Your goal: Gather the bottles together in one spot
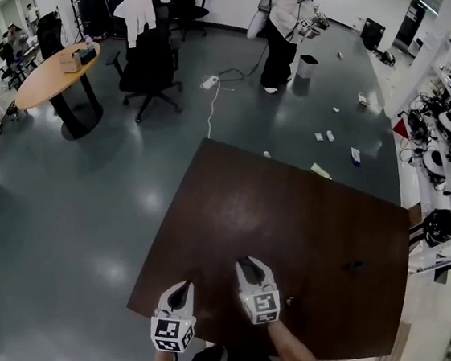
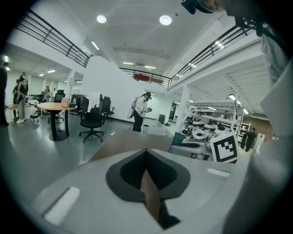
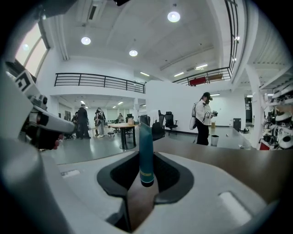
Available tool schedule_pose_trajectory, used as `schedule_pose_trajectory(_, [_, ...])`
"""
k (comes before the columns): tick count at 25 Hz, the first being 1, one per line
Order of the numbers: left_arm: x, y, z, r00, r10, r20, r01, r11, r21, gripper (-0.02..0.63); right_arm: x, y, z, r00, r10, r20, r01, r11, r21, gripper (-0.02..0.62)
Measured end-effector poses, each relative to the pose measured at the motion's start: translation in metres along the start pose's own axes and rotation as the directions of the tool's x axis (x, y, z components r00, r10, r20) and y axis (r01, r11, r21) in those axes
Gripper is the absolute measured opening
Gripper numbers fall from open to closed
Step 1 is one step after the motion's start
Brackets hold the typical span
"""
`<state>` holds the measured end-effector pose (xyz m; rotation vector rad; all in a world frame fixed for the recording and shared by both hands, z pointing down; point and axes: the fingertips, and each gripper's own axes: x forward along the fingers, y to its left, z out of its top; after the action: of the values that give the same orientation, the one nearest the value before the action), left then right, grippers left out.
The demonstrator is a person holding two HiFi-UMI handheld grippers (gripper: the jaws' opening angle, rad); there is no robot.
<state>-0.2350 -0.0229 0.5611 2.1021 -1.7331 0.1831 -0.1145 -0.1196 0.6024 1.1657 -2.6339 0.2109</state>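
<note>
My right gripper (image 1: 252, 266) hovers over the near part of the dark brown table (image 1: 292, 200). In the right gripper view its jaws (image 3: 146, 160) are shut on a slim teal bottle (image 3: 145, 146), held upright with its dark cap end down. This bottle does not show in the head view. My left gripper (image 1: 182, 289) is just to the right gripper's left, near the table's front corner. In the left gripper view its jaws (image 2: 146, 153) meet at the tips with nothing between them. A small dark thing (image 1: 354, 266) lies on the table to the right; what it is I cannot tell.
A tiny dark speck (image 1: 290, 300) lies beside the right gripper. Scraps and a small white and blue item (image 1: 355, 156) litter the floor beyond the table. A person (image 1: 289, 27) stands far back. Office chairs (image 1: 147, 63) and a round table (image 1: 55, 73) stand at back left, shelves at right.
</note>
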Motion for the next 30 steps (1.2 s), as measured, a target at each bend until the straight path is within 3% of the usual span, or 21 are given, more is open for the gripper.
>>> schedule_pose_trajectory(7, [0.011, -0.035, 0.004, 0.995, -0.099, -0.017, 0.100, 0.994, 0.044, -0.002, -0.060, 0.006, 0.012, 0.999, -0.013, 0.051, 0.013, 1.000, -0.002, 0.095])
schedule_pose_trajectory(14, [0.028, -0.067, 0.000, 0.972, -0.227, -0.051, 0.231, 0.969, 0.084, -0.002, -0.114, -0.006, 0.015, 0.987, -0.132, 0.087, 0.132, 0.991, 0.012, 0.095])
schedule_pose_trajectory(23, [0.043, -0.107, -0.005, 0.932, -0.352, -0.092, 0.362, 0.923, 0.129, -0.002, -0.181, -0.045, -0.003, 0.928, -0.364, 0.075, 0.359, 0.930, 0.078, 0.095])
schedule_pose_trajectory(30, [0.047, -0.132, -0.020, 0.908, -0.399, -0.124, 0.414, 0.899, 0.139, -0.002, -0.223, -0.076, -0.028, 0.872, -0.487, 0.040, 0.480, 0.870, 0.113, 0.095])
